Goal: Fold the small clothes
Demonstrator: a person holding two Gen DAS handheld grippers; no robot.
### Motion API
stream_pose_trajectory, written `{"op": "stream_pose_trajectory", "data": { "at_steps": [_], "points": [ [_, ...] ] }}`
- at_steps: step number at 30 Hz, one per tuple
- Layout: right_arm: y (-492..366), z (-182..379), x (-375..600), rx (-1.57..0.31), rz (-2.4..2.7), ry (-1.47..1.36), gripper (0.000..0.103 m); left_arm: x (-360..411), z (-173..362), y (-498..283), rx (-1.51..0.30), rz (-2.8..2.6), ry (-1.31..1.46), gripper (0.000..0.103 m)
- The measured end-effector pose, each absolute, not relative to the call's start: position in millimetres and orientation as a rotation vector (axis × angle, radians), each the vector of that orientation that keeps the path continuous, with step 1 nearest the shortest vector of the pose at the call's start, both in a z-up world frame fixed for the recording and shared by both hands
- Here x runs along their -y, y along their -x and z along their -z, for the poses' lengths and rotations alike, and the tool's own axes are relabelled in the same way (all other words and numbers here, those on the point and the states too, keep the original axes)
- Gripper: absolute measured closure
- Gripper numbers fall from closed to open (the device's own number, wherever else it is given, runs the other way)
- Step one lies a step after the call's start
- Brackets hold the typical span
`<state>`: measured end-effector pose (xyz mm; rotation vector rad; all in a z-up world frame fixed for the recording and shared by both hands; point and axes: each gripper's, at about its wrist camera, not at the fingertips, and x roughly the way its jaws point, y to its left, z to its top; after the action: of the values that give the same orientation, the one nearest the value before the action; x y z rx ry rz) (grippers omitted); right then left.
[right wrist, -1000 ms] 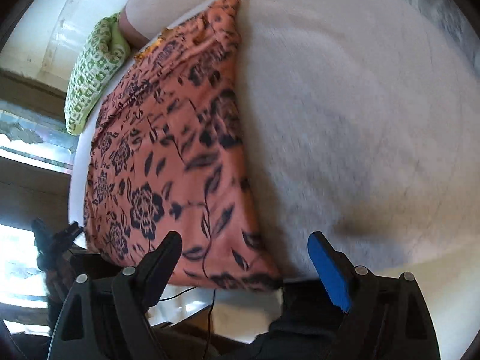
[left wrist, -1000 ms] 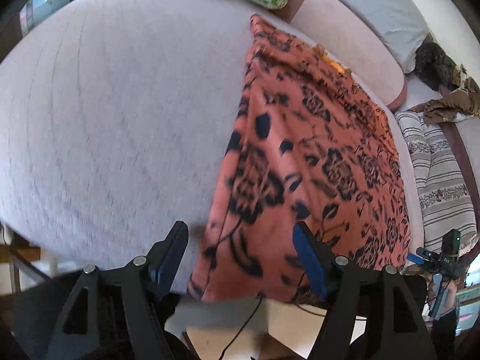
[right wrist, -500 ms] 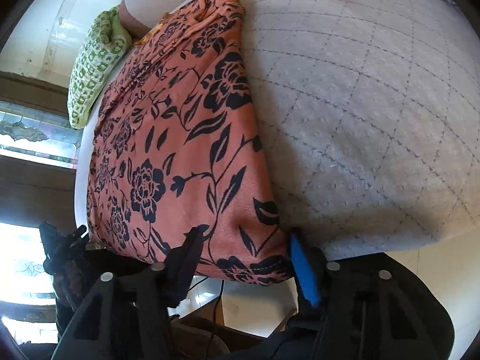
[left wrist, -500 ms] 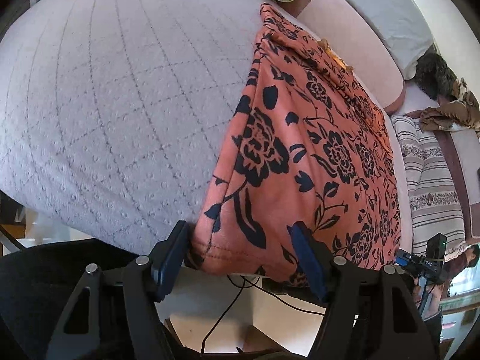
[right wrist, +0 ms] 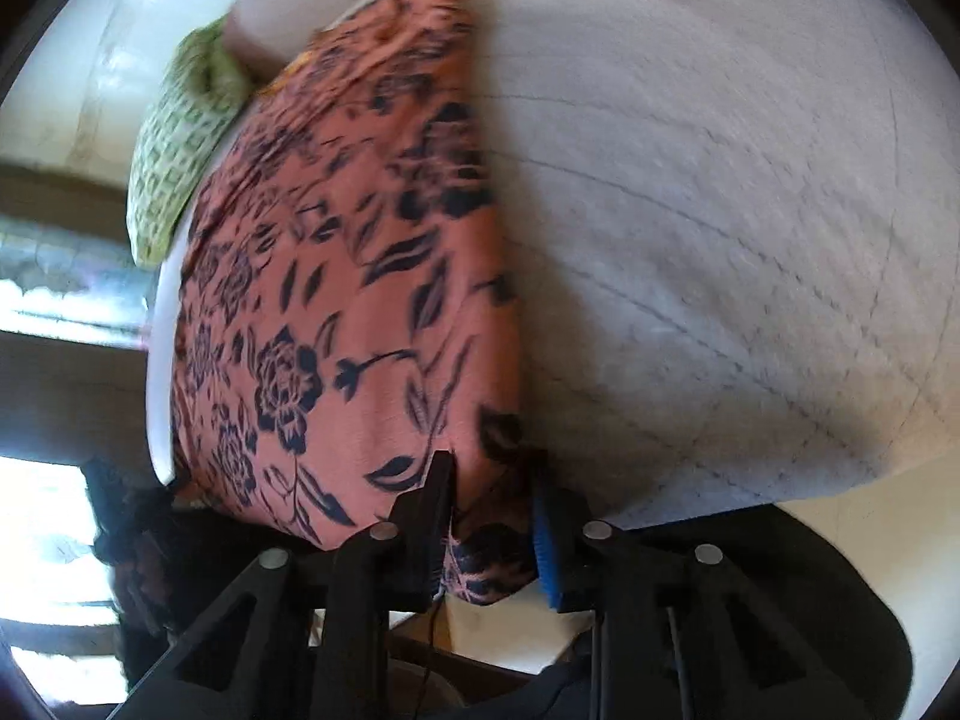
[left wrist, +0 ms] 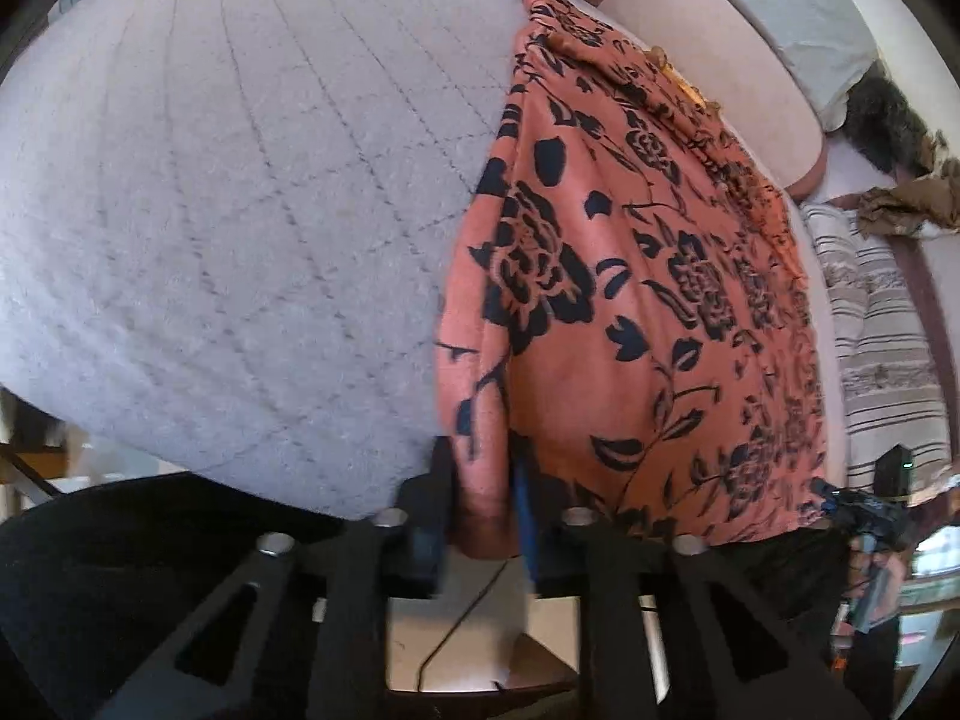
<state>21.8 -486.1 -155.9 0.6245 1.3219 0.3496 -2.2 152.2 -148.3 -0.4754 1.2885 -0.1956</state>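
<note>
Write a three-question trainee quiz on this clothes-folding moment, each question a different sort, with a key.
1. True or false: the orange floral garment lies on a grey quilted bedspread.
2. Which part of the garment sits between the left gripper's fingers? A) near corner B) far edge C) middle
3. Fill in: the pillow past the garment's far end is ____ and white.

Key: 1 true; 2 A; 3 green.

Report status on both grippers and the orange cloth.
Left gripper closing on near corner of orange cloth. Right gripper closing on other near corner. Cloth flat on grey bedspread. Nothing blocking.
</note>
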Motion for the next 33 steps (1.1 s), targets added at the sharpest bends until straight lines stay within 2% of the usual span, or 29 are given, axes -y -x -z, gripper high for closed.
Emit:
{"op": "stream_pose_trajectory", "data": {
  "at_steps": [1,2,3,4,5,6,7,8,12,17,21,28,33],
  "points": [
    [-22.1,156.2,486.4,-1.324,-0.358,-0.631,0.072,-148.3,148.0,-0.2,-1.284,0.227,0.494,0.053],
    [-22.7,157.2,486.2,-1.327,-0.379,-0.647,0.061,-144.6,146.3,-0.4,-1.279,0.246,0.492,0.046],
    [-23.7,157.2,486.3,-1.32,-0.414,-0.675,0.054,-141.4,146.4,-0.3,-1.28,0.237,0.463,0.049],
    [-24.6,155.9,484.8,-1.323,-0.418,-0.668,0.05,-135.7,145.6,-0.3,-1.284,0.223,0.414,0.059],
    [-25.2,154.8,482.1,-1.33,-0.412,-0.641,0.052,-131.9,144.2,-1.0,-1.281,0.208,0.366,0.098],
    [-25.2,153.9,480.9,-1.335,-0.403,-0.627,0.058,-132.9,144.2,-1.9,-1.281,0.226,0.401,0.095],
    [-25.2,154.3,482.0,-1.34,-0.39,-0.634,0.084,-136.4,142.8,-1.8,-1.27,0.243,0.448,0.095],
    [-24.3,155.4,486.6,-1.328,-0.404,-0.689,0.096,-139.4,138.9,-2.0,-1.25,0.266,0.49,0.096],
    [-18.9,139.7,492.5,-1.217,-0.495,-0.852,0.097,-147.9,109.7,-5.4,-1.143,0.36,0.586,0.096],
    [-33.4,120.2,494.6,-1.101,-0.577,-0.978,0.097,-151.0,109.8,-29.3,-1.179,0.331,0.616,0.096],
    [-61.0,95.5,496.0,-1.014,-0.638,-1.013,0.097,-143.2,74.2,-55.9,-1.091,0.399,0.597,0.096],
    [-169.3,43.0,504.1,-0.819,-0.704,-1.026,0.097,-141.7,22.0,-154.7,-0.984,0.421,0.51,0.095],
    [-258.2,37.3,514.1,-0.766,-0.657,-1.042,0.097,-134.7,27.3,-239.9,-0.959,0.362,0.446,0.095]
  ]
}}
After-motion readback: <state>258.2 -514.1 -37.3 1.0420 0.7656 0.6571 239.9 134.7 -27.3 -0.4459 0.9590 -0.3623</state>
